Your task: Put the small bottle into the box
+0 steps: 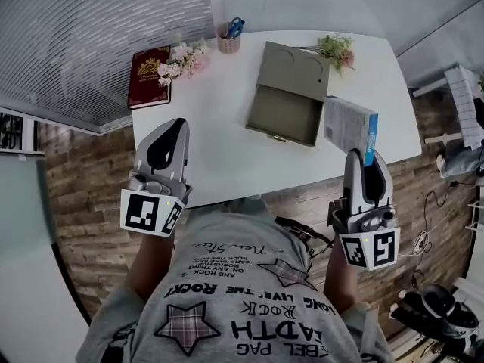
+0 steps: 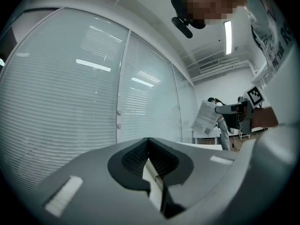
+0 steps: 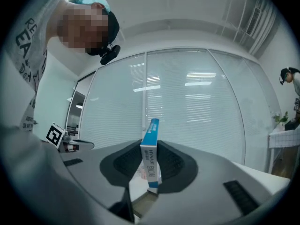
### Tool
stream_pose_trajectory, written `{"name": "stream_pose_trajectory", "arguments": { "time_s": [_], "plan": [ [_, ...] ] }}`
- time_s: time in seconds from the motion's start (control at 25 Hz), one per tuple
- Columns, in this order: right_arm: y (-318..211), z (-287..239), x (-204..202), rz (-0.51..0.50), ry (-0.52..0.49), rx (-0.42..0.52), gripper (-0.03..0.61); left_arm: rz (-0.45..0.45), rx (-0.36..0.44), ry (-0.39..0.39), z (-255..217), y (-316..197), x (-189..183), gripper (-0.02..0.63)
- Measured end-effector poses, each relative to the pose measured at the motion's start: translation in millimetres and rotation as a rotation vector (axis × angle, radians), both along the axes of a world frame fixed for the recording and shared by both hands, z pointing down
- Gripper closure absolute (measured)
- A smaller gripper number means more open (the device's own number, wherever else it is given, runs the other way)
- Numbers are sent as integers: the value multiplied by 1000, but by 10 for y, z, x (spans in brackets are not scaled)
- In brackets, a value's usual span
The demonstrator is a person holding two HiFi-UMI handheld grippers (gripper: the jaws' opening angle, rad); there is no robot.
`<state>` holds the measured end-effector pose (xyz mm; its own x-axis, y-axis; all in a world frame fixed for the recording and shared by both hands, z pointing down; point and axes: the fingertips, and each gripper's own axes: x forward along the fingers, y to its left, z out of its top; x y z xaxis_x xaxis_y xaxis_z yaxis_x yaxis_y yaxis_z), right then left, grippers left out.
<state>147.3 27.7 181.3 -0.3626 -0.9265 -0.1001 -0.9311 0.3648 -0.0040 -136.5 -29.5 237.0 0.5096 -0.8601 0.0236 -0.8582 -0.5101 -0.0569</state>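
Blinds (image 1: 91, 44) fill the far left, beyond a white table (image 1: 219, 153) whose left end carries a red book (image 1: 148, 76) and a spray of pink flowers (image 1: 181, 59). Over the table's near-left corner the left gripper (image 1: 174, 127) is held level and points away from the person, with the forearm drawn in beside the torso. Its jaws are pressed together with nothing between them. A pen cup (image 1: 229, 40) stands at the far edge. At mid-table the olive box (image 1: 286, 112) sits open, its lid laid back and its tray bare. More flowers (image 1: 336, 49) lie behind it to the right. No bottle itself can be made out. A flat blue-and-white carton (image 1: 350, 129) stands on edge just right of the box, above the table's near-right part. The right gripper (image 1: 364, 161) is clamped on it, the pads pinching its lower end so that most of it sticks out past the tips. This gripper also points forward and about level, with the forearm close to the person's side.
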Motion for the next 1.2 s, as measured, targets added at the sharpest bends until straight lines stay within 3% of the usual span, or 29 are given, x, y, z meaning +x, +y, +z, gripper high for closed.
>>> {"name": "stream_pose_trajectory", "arguments": {
  "time_s": [0.36,0.6,1.0,1.2],
  "plan": [
    [-211,235,31,-25,-52,-79,477,-17,-38,-16,91,-53,6,603],
    [-286,294,-186,13,80,-89,477,47,-35,1,79,-215,24,603],
    [-475,422,-403,30,87,-133,477,73,-34,-15,203,-301,-200,604],
    [-585,480,-489,-13,103,-152,477,31,-40,-18,236,-324,-310,604]
  ]
}}
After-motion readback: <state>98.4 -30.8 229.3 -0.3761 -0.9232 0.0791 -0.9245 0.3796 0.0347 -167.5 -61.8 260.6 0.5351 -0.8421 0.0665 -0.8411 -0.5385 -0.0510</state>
